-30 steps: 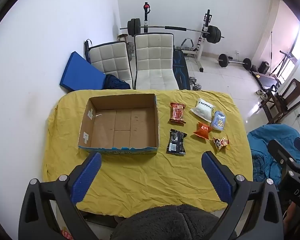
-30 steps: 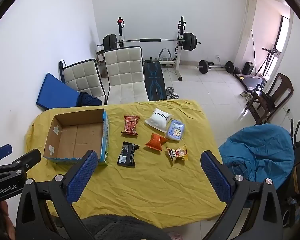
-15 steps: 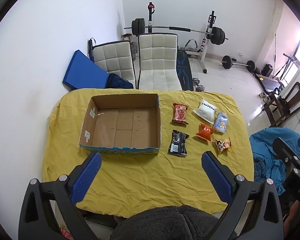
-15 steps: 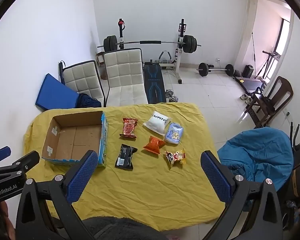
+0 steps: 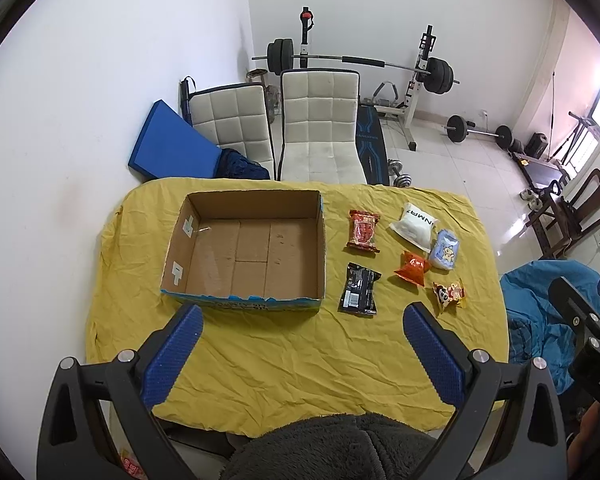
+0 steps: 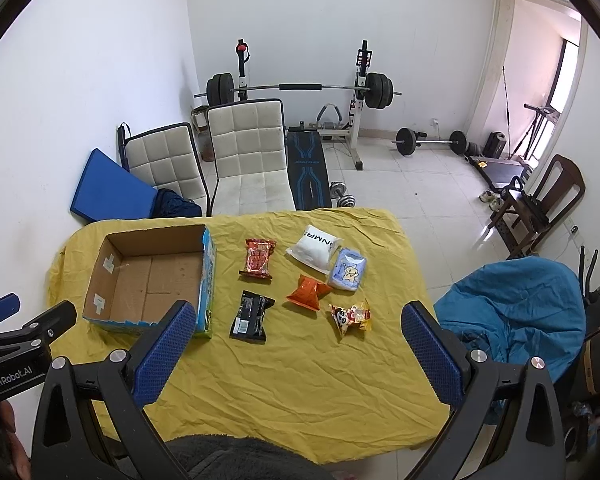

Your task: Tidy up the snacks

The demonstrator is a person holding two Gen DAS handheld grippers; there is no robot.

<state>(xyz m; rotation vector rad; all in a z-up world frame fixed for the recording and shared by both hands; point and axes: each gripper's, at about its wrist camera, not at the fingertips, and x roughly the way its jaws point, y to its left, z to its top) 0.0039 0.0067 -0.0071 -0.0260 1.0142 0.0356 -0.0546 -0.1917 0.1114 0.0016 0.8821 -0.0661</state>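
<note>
An empty cardboard box [image 5: 204, 304] [image 6: 100, 276] sits at the left of the yellow-covered table [image 5: 300, 360] [image 6: 300, 380]. To its right lie several snack packets: a red one [image 5: 363, 230] [image 6: 258, 258], a black one [image 5: 358, 288] [image 6: 251, 314], a white pouch [image 5: 414, 226] [image 6: 314, 250], a pale blue one [image 5: 444, 250] [image 6: 348, 270], an orange one [image 5: 412, 270] [image 6: 308, 292] and a small cartoon one [image 5: 448, 296] [image 6: 350, 316]. My left gripper [image 5: 300, 320] and right gripper [image 6: 298, 316] hover high above the table's near side, both open and holding nothing.
Two white quilted chairs [image 5: 320, 128] and a blue mat [image 5: 168, 148] stand behind the table, with a barbell rack [image 5: 360, 64] beyond. A blue beanbag [image 6: 512, 312] lies right of the table, a wooden chair [image 6: 540, 196] farther off. Dark fleece [image 5: 340, 448] fills the bottom edge.
Both grippers have risen and pulled back a little, so the table looks smaller and lower in view. Nothing on the table has moved.
</note>
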